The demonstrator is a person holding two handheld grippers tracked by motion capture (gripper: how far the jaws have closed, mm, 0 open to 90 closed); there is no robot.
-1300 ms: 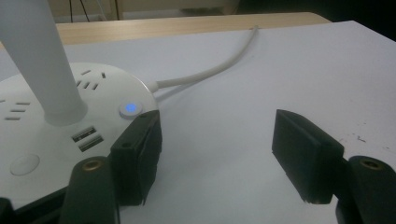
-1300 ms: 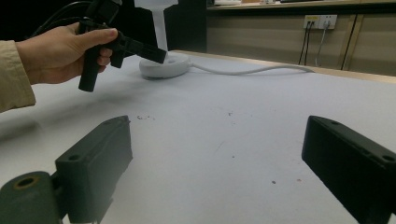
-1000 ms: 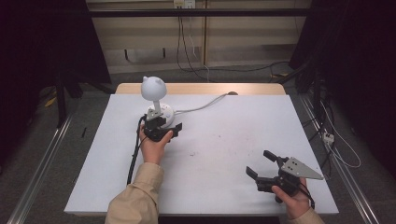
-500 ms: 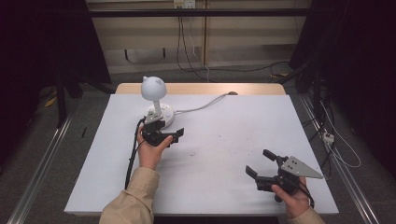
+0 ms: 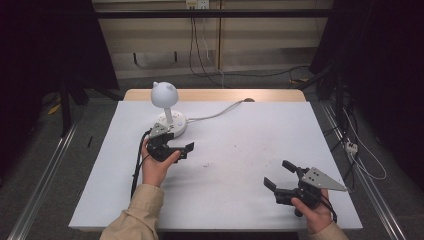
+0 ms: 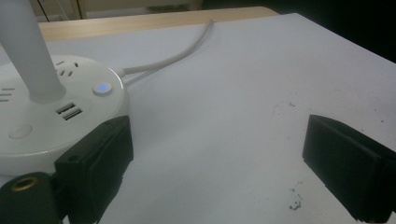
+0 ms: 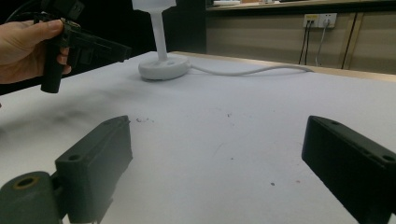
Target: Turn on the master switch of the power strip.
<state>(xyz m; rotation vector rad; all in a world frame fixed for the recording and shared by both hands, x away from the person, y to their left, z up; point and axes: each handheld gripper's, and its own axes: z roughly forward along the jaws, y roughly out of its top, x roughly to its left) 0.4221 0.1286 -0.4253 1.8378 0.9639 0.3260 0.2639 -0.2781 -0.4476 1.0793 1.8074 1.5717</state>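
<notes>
Left hand-held gripper (image 5: 176,148) just off the lamp base, jaws apart.
Your lamp base (image 5: 171,123) sits just beyond and left of those jaws, which have just been opening with nothing between them; its stem stands upright. Right hand-held gripper (image 5: 283,176), spread too, is well apart. The lamp head is cut off in the left gripper view.

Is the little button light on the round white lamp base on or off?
On. The button on the lamp base glows blue in the left gripper view.
</notes>
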